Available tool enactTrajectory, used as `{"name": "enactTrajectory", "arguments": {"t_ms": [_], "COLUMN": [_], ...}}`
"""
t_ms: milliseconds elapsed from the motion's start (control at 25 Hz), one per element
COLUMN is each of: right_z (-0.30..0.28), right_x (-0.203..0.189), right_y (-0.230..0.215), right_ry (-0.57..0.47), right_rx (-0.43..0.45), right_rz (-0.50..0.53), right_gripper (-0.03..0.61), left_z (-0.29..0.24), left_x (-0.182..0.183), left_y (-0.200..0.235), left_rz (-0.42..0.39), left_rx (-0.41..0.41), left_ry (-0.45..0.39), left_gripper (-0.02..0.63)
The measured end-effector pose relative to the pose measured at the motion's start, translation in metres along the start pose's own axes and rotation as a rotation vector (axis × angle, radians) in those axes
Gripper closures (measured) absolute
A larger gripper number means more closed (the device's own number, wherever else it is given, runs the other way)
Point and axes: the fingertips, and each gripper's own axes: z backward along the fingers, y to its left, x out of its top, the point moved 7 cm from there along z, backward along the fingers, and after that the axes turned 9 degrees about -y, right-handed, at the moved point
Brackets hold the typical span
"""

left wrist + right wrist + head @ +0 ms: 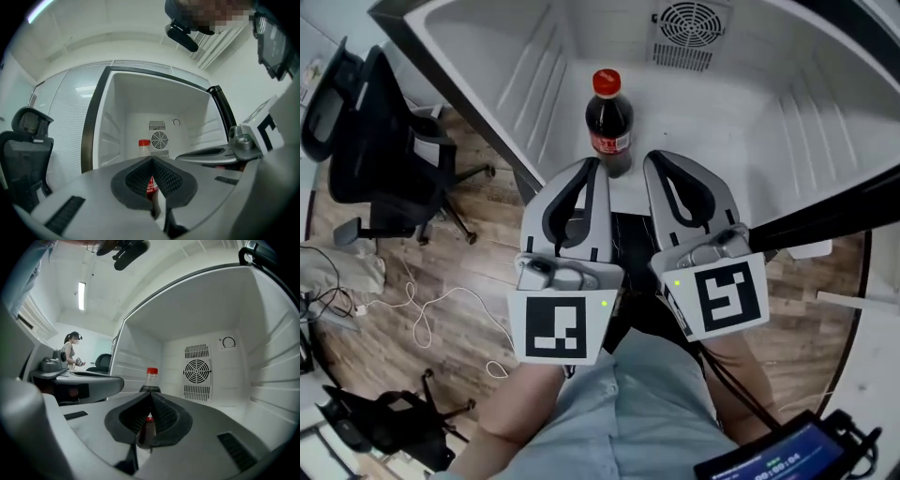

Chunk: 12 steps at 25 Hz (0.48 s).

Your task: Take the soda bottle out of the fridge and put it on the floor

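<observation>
Inside the open fridge (787,112), dead ahead at 12 o'clock, the soda bottle (608,122) stands upright on the white bottom, cap on, nobody gripping it. Both my tongs are pinched together and empty: left tongs (590,165) at 11, right tongs (655,159) at 1, tips just beside the bottle's base. So I'd call this the reach-in step. Next I'd have to spread one pair and get it round the bottle's body before lifting out. The place is a wood floor (422,272), with an office chair (375,159) at 10 and a loose white cable (441,305) at 8.
</observation>
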Motion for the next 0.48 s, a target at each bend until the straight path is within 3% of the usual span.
{"name": "enactTrajectory", "arguments": {"t_ms": [160, 280, 480], "right_z": [-0.001, -0.008, -0.024], "right_x": [0.002, 0.007, 0.012], "right_y": [-0.005, -0.005, -0.008], "right_ry": [-0.007, 0.001, 0.020], "right_rx": [0.064, 0.122, 0.163], "right_rz": [-0.013, -0.035, -0.020], "right_gripper": [0.544, 0.322, 0.290], "left_z": [-0.005, -0.006, -0.007], "left_x": [-0.008, -0.011, -0.014], "left_y": [0.000, -0.002, -0.003], "left_rz": [-0.004, 0.002, 0.008], "left_rx": [0.024, 0.038, 0.054], "left_ry": [0.002, 0.016, 0.031], "left_gripper": [0.601, 0.601, 0.602]}}
